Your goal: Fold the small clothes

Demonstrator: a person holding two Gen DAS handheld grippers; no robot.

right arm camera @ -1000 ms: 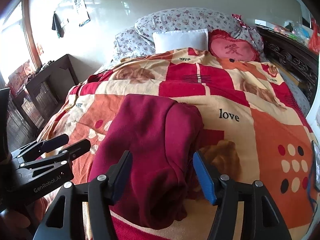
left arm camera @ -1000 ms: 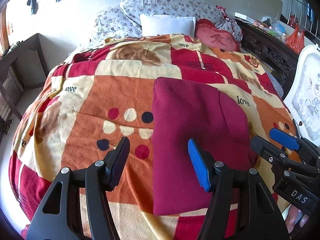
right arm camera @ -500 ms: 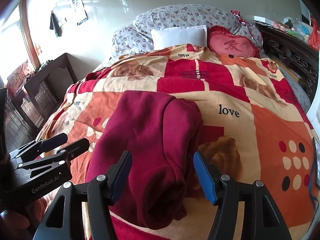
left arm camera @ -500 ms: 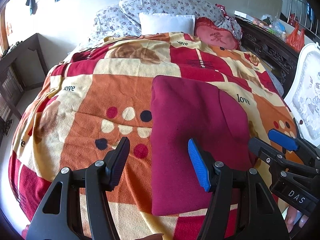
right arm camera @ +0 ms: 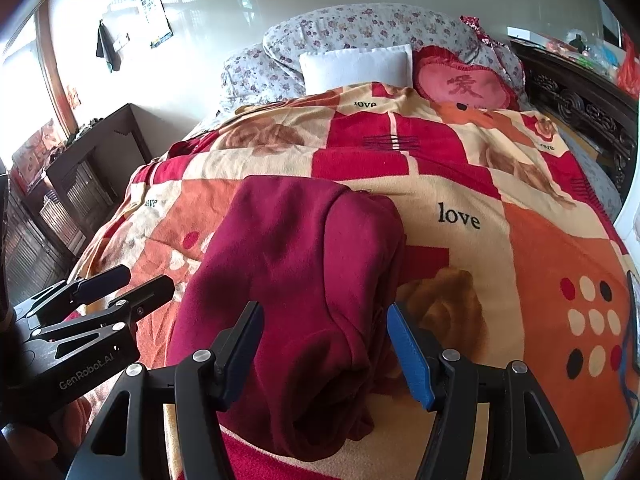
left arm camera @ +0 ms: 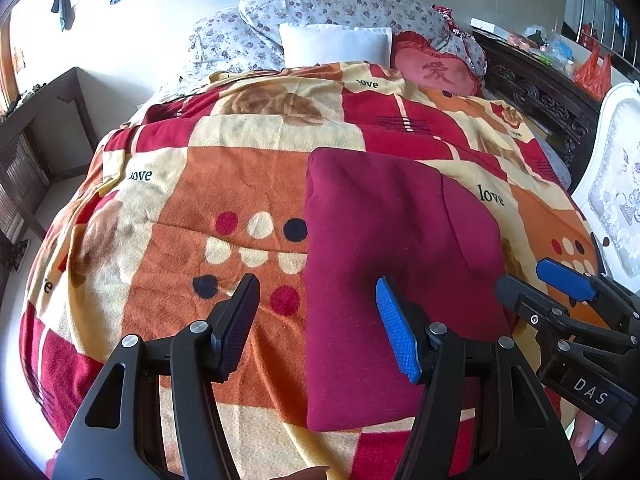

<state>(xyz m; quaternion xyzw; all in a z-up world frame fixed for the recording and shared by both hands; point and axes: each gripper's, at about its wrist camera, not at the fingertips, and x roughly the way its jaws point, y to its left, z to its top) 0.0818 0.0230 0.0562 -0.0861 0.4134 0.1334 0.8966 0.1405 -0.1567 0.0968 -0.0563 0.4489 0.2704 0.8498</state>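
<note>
My left tool (left arm camera: 318, 330) hangs just above the near end of the bed, fingers wide apart, nothing btwn them. Its blue-padded finger (left arm camera: 396, 340) sits over the left part of the maroon garment (left arm camera: 396, 264); the black finger (left arm camera: 238, 324) is over the blanket (left arm camera: 168, 248) beside it. Can't tell whether either pad touches cloth.

My right tool (right arm camera: 326, 346) is also spread wide, empty, w/ the garment's bulky right edge (right arm camera: 360, 300) showing in the gap. In the left cam the right tool appears at the far right, its two fingers apart too.

Garment: folded into a long rectangle, lying flat on the blanket, running from the near edge of the bed toward the middle. Left side is a clean straight fold; right side is thicker, w/ layered folds and a rounded lump at the near corner. A seam line runs lengthwise down the top layer.

Blanket is patchwork red/orange/cream w/ "love" print and dots. At the head of the bed: white pillow (left arm camera: 335, 43), floral pillows (left arm camera: 344, 2) behind it, a pink heart cushion (left arm camera: 434, 70) to the right. Dark carved wood furniture (left arm camera: 540, 96) runs along the right side, a white chair back (left arm camera: 620, 196) near it.
</note>
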